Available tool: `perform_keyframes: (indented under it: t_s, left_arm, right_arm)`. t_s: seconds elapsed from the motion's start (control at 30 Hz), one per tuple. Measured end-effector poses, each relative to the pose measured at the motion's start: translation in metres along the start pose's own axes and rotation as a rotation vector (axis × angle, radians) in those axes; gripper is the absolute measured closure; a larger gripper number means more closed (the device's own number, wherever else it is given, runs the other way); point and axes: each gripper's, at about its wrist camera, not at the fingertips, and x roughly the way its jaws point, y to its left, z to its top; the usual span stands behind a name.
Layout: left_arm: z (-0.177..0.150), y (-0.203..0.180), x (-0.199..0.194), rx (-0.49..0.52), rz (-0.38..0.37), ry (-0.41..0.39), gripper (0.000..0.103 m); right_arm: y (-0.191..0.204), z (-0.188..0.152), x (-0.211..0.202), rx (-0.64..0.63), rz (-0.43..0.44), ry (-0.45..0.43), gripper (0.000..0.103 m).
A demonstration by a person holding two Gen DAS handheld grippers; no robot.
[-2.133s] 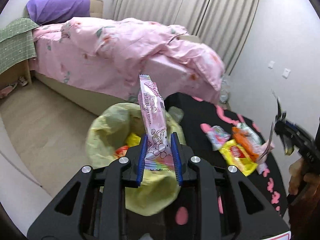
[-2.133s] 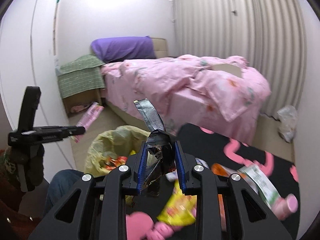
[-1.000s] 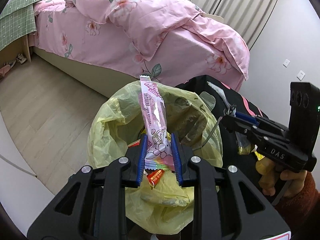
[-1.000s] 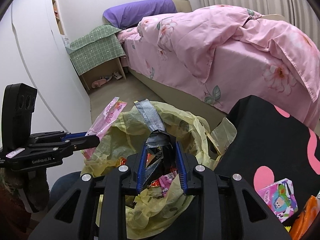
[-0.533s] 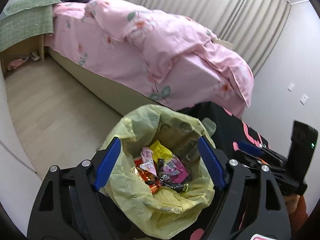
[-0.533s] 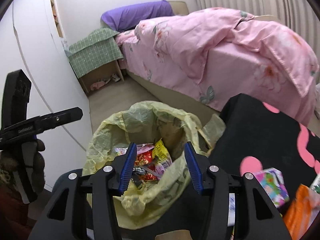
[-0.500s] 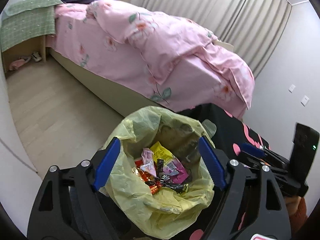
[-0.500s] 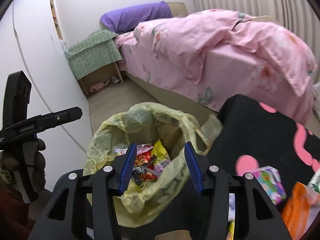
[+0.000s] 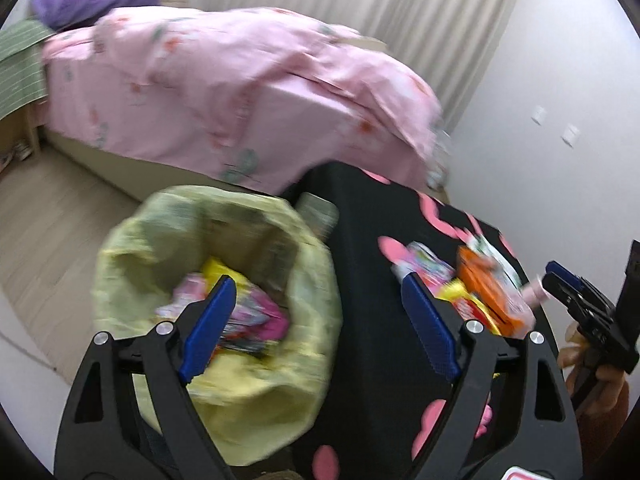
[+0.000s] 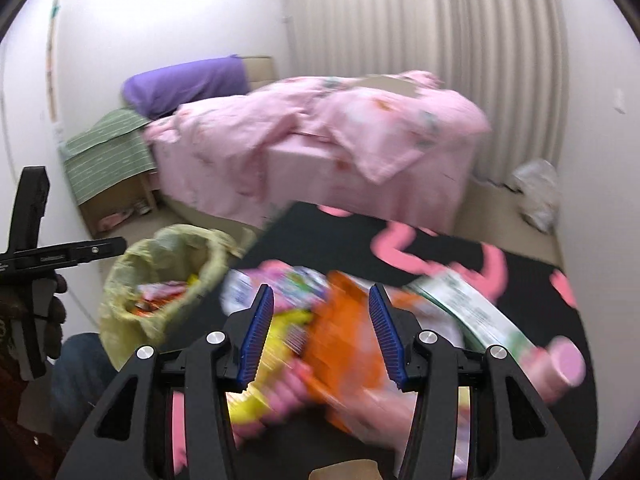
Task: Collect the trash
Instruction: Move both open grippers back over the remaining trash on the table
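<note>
Motion blur smears the wrappers (image 10: 344, 340) under my right gripper (image 10: 322, 330) into orange, yellow and pink streaks, so I can't read any print. The litter inside the yellow bag (image 9: 280, 392) is equally smudged. My right gripper's handle (image 9: 628, 320) runs off the left view's edge.

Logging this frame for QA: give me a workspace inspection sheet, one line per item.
Surface: black table with pink shapes, beside the bag.
Job's things: yellow bag open, wrappers inside; orange wrapper, yellow wrapper, green-white pack and pink tube lie on the table, blurred.
Clutter: white bag on the floor by the curtain.
Grippers: left claw open and empty, between bag and table; right claw open, over the orange wrapper, contact unclear.
Cables: nothing seen.
Surroundings: bed with pink quilt, purple pillow, curtain.
</note>
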Motion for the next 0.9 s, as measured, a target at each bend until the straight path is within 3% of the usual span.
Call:
perform_keyframes:
  t_s: [0.1, 0.3, 0.7, 0.9]
  left_arm:
    - [-0.004, -0.026, 0.011, 0.074, -0.035, 0.027, 0.022]
    - [-0.01, -0.065, 0.031, 0.17, -0.1, 0.063, 0.022]
    - [-0.022, -0.105, 0.053, 0.218, -0.164, 0.119, 0.022]
    - [-0.013, -0.111, 0.055, 0.279, -0.209, 0.091, 0.021]
  right_arm:
    - [-0.032, -0.02, -0.013, 0.056, -0.058, 0.005, 0.049]
    - [-0.074, -0.056, -0.031, 0.156, -0.055, 0.03, 0.048]
    - [-0.087, -0.086, -0.031, 0.155, -0.115, 0.088, 0.048]
    - [-0.079, -0.091, -0.026, 0.115, -0.152, 0.117, 0.048]
